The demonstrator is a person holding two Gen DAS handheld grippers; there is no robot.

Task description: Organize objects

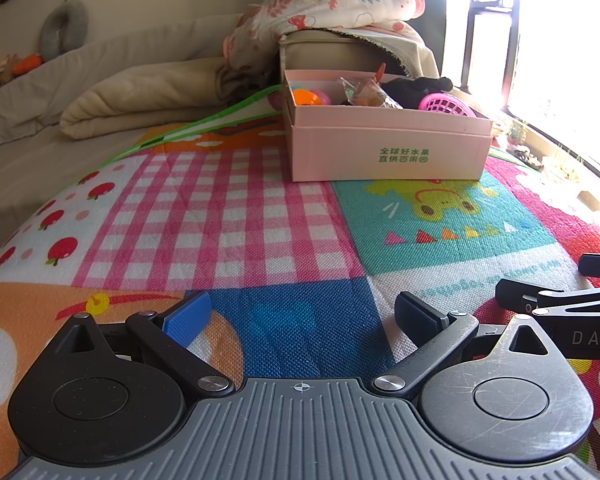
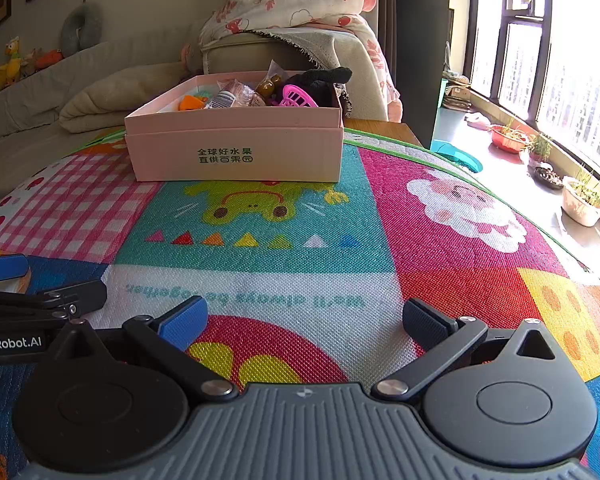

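Note:
A pink cardboard box [image 1: 388,152] with green print stands on the far part of a colourful play mat [image 1: 228,216]; it also shows in the right wrist view [image 2: 236,152]. Inside lie an orange toy [image 1: 306,97], a pink basket [image 1: 446,105], a black cloth [image 1: 418,85] and plastic packets [image 2: 236,94]. My left gripper [image 1: 304,320] is open and empty, low over the mat well short of the box. My right gripper [image 2: 304,320] is open and empty too, beside the left one [image 2: 40,300].
A beige sofa with a folded cream blanket [image 1: 140,96] and a floral quilt [image 1: 332,4] lies behind the mat. Windows and plant pots [image 2: 584,200] are on the right, past the mat's edge. Plush toys [image 2: 12,64] sit on the sofa back.

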